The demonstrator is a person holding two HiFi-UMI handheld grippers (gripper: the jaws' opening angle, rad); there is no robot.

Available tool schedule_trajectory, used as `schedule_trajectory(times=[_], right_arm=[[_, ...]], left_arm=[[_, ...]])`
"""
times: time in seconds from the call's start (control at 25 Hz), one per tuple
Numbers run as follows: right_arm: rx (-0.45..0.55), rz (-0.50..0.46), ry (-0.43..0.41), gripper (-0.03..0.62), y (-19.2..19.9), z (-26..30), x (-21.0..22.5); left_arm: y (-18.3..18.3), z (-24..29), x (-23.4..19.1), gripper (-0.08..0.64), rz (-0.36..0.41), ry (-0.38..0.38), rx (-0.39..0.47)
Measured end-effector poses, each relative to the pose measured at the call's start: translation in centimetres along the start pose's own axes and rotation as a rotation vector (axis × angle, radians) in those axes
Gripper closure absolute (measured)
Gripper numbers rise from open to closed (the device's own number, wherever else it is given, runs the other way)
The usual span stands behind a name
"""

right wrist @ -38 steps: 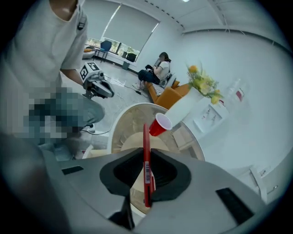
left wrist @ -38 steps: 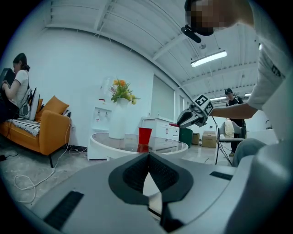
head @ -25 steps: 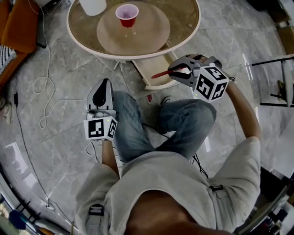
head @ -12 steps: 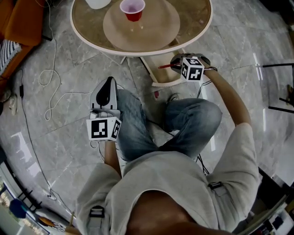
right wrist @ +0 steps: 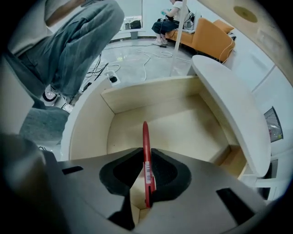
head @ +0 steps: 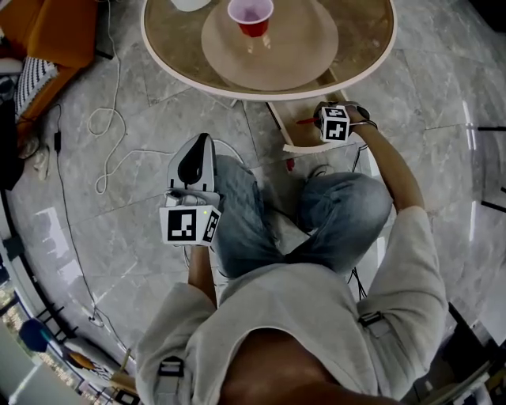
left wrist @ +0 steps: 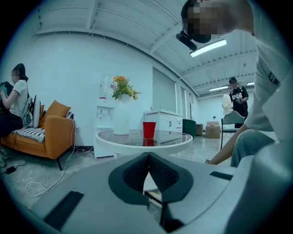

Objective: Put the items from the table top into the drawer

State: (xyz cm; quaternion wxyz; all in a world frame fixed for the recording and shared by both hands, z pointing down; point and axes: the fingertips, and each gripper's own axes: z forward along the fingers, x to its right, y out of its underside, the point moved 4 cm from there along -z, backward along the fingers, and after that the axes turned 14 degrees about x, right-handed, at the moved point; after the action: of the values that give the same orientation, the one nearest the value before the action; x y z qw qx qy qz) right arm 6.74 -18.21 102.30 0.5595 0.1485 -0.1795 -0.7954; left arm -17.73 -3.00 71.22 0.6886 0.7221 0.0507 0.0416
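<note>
The cup (head: 251, 16) stood on the worktop (head: 364, 47), behind the open drawer (head: 294, 136) under its near edge. The right tool (head: 318, 120), with the pen (right wrist: 146, 151) between its jaws, was over the drawer. The left tool (head: 196, 150) was well apart to its left.

An orange upholstered sofa (head: 47, 32) is sitting in the upper left of the head view, with a black-and-white striped cushion (head: 33, 77) lying on it. A thin white cable (head: 118, 83) is trailing over the grey marbled floor (head: 103, 237) nearby. In the left gripper view, a white water dispenser (left wrist: 104, 130) is standing left of centre, and a person in black (left wrist: 237, 97) is standing far right.
</note>
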Motion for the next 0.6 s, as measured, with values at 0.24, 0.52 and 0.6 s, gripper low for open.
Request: schedule_trajectory(times=[0.24,0.52,0.6], right_arm=[[-0.051,0.027,-0.033,0.504,0.9,1.3,0.1],[-0.006,0.053,-0.014,0.414,0.3,0.6,0.4],[0.043,0.067,0.023,0.431,-0.4,-0.5,0.6]], left_arm=[[-0.1,0.1,0.3,0.545,0.007,0.013,-0.004],[0.1,-0.1,0.3,0.545,0.003,0.018,0.0],[-0.1,0.0,0.2,0.545,-0.001,0.023,0.014]])
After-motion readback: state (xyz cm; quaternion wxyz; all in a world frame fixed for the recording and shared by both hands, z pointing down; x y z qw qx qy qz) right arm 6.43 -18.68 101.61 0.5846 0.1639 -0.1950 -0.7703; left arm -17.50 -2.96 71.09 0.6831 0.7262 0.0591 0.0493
